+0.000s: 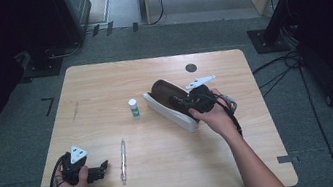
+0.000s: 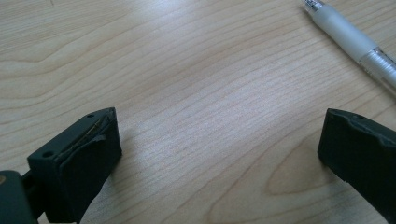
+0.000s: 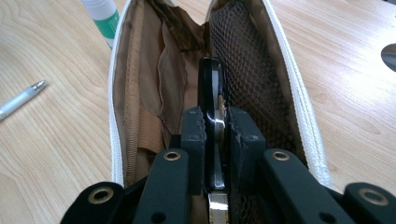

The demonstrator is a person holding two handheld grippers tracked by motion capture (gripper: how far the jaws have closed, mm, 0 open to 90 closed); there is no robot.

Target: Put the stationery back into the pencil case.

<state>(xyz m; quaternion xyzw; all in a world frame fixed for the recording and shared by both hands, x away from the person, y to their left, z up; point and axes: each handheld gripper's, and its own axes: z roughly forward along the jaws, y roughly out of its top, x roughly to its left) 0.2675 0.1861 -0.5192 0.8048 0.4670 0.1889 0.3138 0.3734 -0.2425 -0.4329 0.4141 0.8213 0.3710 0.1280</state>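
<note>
Pinching a slim black tool [image 3: 212, 100], the right tongs [image 3: 215, 122] are lowering it into the pouch [image 3: 122, 93]; it is risking snagging the mesh lining. Left tongs [image 2: 219, 154] are resting spread on the counter [image 2: 187, 70].

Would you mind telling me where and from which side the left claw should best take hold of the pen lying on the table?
Grip the pen at mid-barrel, coming straight down from above. It lies flat on the table with free space on both long sides, so the open left claw, just to its left, should set its jaws across the slim barrel.
</note>
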